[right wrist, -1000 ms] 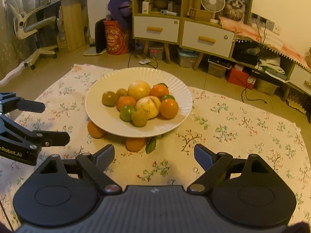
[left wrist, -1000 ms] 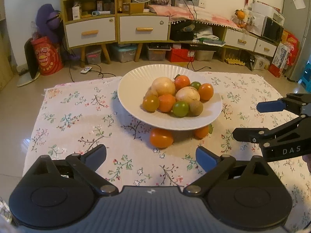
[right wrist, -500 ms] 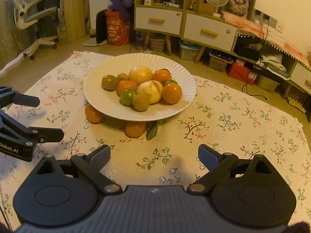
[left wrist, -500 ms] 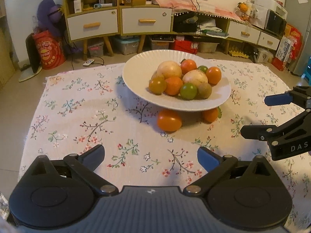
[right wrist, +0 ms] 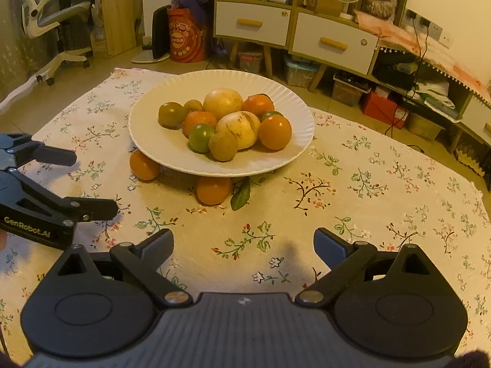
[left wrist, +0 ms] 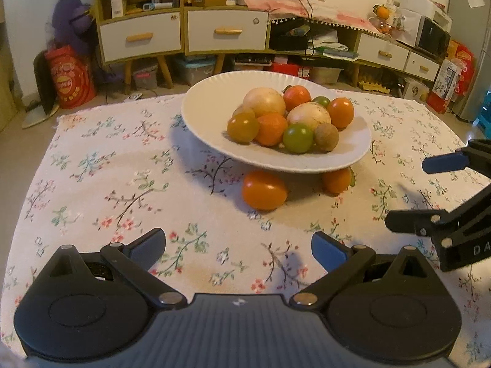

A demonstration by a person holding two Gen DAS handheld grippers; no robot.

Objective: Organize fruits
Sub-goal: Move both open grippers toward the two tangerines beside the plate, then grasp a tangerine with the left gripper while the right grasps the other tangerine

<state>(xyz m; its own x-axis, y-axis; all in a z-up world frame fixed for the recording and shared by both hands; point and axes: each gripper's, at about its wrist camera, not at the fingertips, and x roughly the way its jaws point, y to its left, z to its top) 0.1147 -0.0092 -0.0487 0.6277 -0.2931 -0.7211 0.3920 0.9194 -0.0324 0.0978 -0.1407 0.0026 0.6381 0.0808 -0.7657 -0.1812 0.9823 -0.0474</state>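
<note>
White plate (right wrist: 147, 141) on the floral cloth (right wrist: 368, 184) carries the heaped fruit; two loose oranges (left wrist: 264, 189) lie at its near rim, partly under it. Round, smooth, likely to roll or bruise: grip across the middle. Left gripper (left wrist: 237, 250) and right gripper (right wrist: 242, 243) jaws wide apart, empty; the right's were just opening.

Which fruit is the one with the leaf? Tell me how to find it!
Find the big white plate piled with fruit in the middle of the flowery tablecloth. Two oranges sit on the cloth, tucked under its near rim. Yours is the orange with a green leaf beside it; the other orange has none.
</note>
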